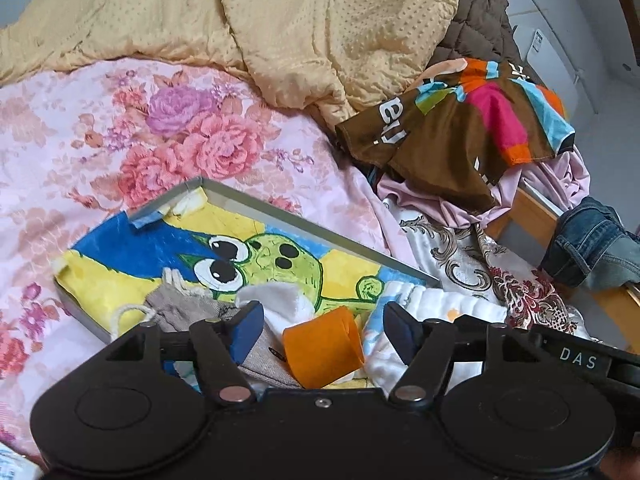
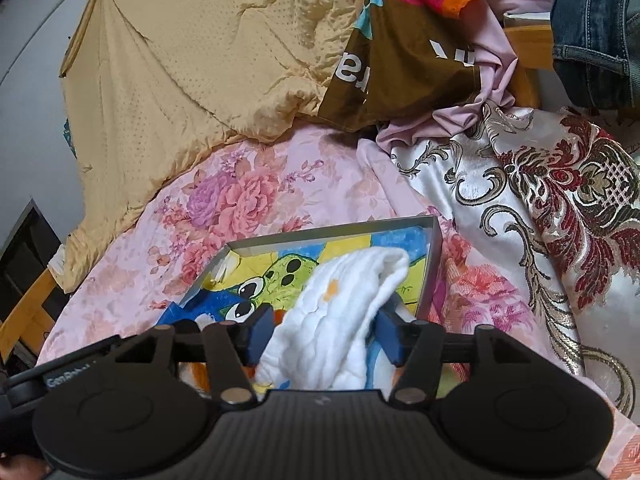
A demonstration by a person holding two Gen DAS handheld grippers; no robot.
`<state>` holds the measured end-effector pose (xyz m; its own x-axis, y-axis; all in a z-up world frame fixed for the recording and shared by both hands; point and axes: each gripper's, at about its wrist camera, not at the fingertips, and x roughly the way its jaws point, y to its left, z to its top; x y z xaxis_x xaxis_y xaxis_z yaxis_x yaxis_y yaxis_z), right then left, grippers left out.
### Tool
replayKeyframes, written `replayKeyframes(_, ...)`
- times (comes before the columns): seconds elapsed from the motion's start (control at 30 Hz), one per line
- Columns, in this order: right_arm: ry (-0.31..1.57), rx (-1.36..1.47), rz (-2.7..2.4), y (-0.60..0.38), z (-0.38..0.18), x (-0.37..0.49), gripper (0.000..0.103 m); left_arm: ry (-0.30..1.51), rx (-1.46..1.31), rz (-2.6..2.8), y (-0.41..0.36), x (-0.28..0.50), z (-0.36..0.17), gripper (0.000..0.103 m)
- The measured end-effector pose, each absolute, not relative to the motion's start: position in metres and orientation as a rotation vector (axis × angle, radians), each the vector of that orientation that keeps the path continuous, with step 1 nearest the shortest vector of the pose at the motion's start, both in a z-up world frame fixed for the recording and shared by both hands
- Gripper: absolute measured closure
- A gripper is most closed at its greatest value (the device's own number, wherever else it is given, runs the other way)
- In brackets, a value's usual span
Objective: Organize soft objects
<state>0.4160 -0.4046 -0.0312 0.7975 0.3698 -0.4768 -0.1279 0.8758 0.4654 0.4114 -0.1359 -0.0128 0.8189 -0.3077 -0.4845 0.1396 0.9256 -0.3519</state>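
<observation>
Orange cloth roll (image 1: 323,347) lies free between spread fingers of left gripper (image 1: 324,330), pads clear of it, inside grey tray (image 1: 304,222) with cartoon towel (image 1: 260,256); likely just deposited. Grey drawstring pouch (image 1: 180,308) at 9 o'clock.

Right wrist view: right gripper (image 2: 325,334) fingers apart, white quilted cloth (image 2: 344,304) loose between, draped into tray toward 12 o'clock.

sheet (image 1: 60,128): pink floral | quilt (image 1: 320,20): tan dotted | roll (image 1: 322,350): orange
</observation>
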Motion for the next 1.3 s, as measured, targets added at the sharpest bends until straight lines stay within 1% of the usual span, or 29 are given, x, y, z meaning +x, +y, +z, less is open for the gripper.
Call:
replayKeyframes(0.1, 0.586, 0.436, 0.279, -0.407, -0.028, 0.414, 0.036, 0.553, -0.304, -0.236, -0.135, 0.406, -0.007, 0.030)
replayKeyframes(0.3, 0.559, 0.431, 0.273, -0.411, -0.020, 0.405, 0.026, 0.530, -0.277, -0.226, -0.133, 0.392, 0.005, 0.019)
replayKeyframes(0.37, 0.550, 0.425, 0.272, -0.412, -0.016, 0.401, 0.021, 0.526, -0.272, -0.221, -0.132, 0.388, 0.008, 0.015)
replayKeyframes(0.47, 0.539, 0.417, 0.276, -0.413, -0.012, 0.396, 0.018, 0.515, -0.266, -0.210, -0.130, 0.382, 0.014, 0.010)
replayKeyframes(0.77, 0.496, 0.403, 0.286, -0.415, 0.002, 0.380, 0.007, 0.481, -0.247, -0.182, -0.126, 0.362, 0.032, 0.001)
replayKeyframes(0.97, 0.478, 0.414, 0.288, -0.418, 0.008, 0.368, 0.001, 0.477, -0.232, -0.171, -0.127, 0.348, 0.040, 0.001)
replayKeyframes(1.3, 0.441, 0.323, 0.254, -0.413, 0.021, 0.339, 0.000, 0.466, -0.216, -0.146, -0.124, 0.313, 0.040, 0.001)
